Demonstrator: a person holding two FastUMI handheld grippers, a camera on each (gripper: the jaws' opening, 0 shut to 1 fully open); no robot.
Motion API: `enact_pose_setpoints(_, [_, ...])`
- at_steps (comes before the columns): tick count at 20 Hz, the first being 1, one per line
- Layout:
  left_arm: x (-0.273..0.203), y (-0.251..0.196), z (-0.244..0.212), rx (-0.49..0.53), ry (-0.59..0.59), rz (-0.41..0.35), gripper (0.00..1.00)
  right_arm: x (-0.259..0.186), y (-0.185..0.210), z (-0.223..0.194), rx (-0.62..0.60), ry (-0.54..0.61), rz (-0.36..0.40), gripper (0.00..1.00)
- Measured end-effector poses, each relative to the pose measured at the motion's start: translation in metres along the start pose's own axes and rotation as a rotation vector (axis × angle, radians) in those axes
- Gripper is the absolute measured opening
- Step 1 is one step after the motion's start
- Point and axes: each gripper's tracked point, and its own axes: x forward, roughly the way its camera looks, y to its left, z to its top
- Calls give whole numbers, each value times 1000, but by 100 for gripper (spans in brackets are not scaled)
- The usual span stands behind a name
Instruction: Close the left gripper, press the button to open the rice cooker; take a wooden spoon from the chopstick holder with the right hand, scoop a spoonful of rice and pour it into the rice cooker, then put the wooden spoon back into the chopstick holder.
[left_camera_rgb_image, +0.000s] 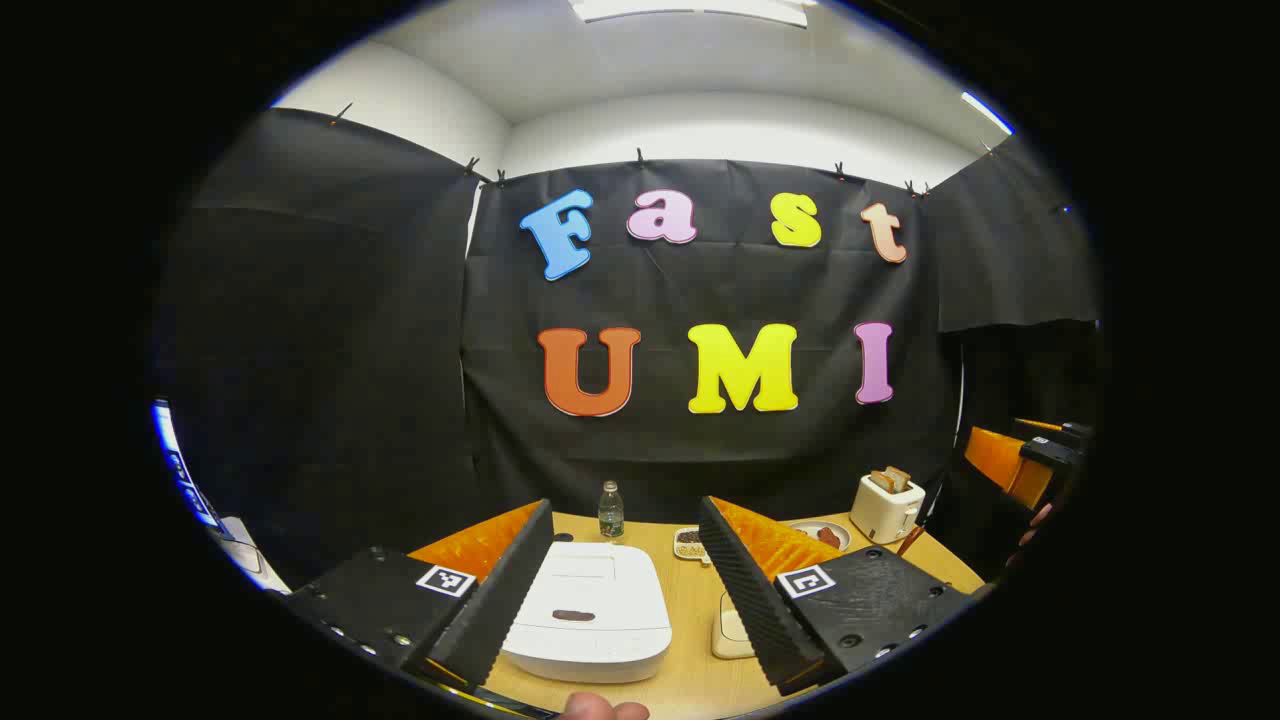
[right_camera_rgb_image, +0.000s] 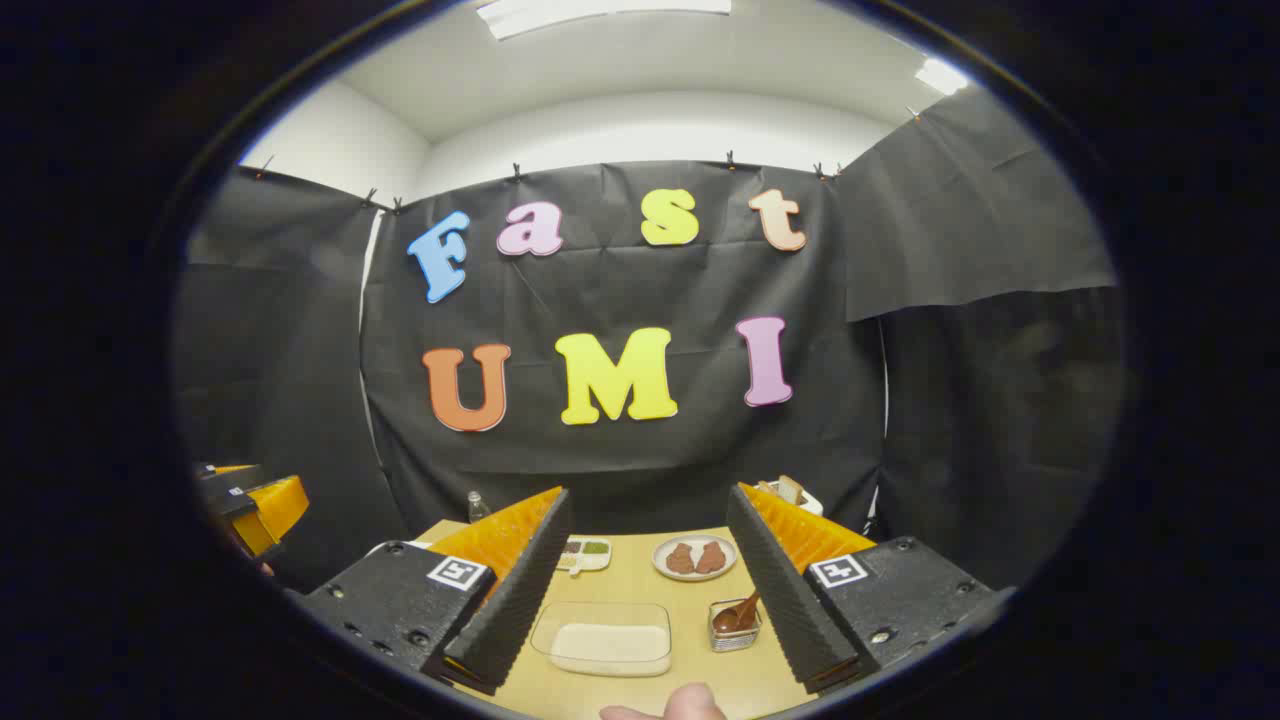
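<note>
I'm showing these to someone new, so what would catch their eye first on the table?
The white rice cooker, lid shut, sits right between the open left tool fingers. In the right gripper view, the clear rice container lies ahead of the open right tool, with the wooden spoon standing in its holder beside it.

Table (right_camera_rgb_image: 640, 580): light wood, running up to the black cloth.
Rice cooker (left_camera_rgb_image: 590, 610): white, lid down, near the front edge.
Rice container (right_camera_rgb_image: 605, 638): clear, front centre.
Chopstick holder (right_camera_rgb_image: 735, 625): just beside it, wooden spoon (right_camera_rgb_image: 742, 610) inside.
Back edge: bottle (left_camera_rgb_image: 611, 511), toaster (left_camera_rgb_image: 885, 505), plate (right_camera_rgb_image: 694, 557).
</note>
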Motion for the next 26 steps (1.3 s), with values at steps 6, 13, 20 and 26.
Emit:
enact_pose_setpoints(6, [2,4,1,-6,-4,8,94,1,-1,-3,4,6,-4,100])
enact_pose_setpoints(13, [2,4,0,1,-3,1,94,2,2,-3,-7,5,8,100])
enact_pose_setpoints(20, [6,5,-13,5,30,11,94,4,0,-8,-14,15,10,97])
enact_pose_setpoints(26, [8,5,-22,-8,58,16,94,12,-5,-8,-24,22,13,96])
